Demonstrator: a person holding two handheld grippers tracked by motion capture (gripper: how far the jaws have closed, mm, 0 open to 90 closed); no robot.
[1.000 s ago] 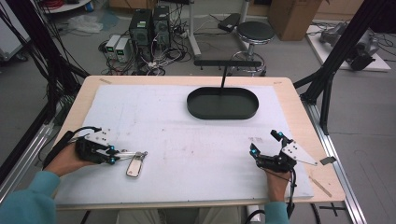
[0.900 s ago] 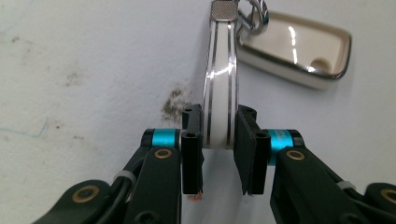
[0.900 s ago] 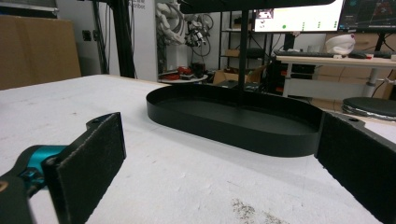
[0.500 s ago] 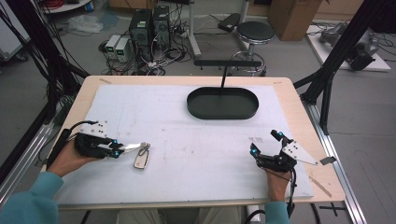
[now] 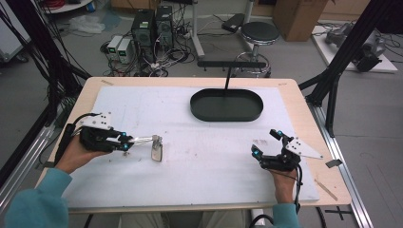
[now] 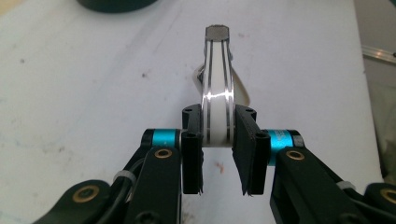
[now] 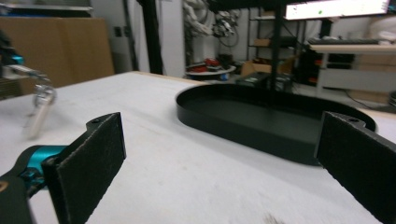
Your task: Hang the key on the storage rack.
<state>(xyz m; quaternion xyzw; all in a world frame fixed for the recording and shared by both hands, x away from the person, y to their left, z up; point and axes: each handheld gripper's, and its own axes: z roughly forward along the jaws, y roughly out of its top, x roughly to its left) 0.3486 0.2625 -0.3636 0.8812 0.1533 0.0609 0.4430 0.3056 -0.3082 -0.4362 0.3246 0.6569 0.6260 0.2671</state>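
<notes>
A: High view first. What's hard to read?

B: The thing in the left gripper (image 5: pixel 124 142). It looks like a thin metal strip (image 5: pixel 141 139) with a small pale tag (image 5: pixel 156 151) hanging from its far end, but it is too small to say more. The person's arms are cut off at the bottom edge.

A: Hand poses?

B: The left hand (image 5: pixel 76 153) lies low at the desk's (image 5: pixel 294 99) left side, gripper pointing right. The right hand (image 5: pixel 284 183) is near the right front edge, and the right gripper (image 5: pixel 265 143) points away toward the far left. A black oval tray (image 5: pixel 226 105) sits far centre.

A: And the strip's axis?

B: Left to right, running out from the jaws; the tag hangs toward the near side.

A: Left gripper view?

B: The jaws are closed on the strip (image 6: pixel 217 93) by its near end. Its long axis runs straight away from the camera and curves down to the white mat (image 6: pixel 70 93). The tag is mostly hidden behind it.

A: Right gripper view?

B: The jaws stand wide apart with nothing between them. Past them lies the tray (image 7: pixel 275 119), cut by the right jaw. At far left the strip and tag (image 7: pixel 39 112) are blurred.
</notes>
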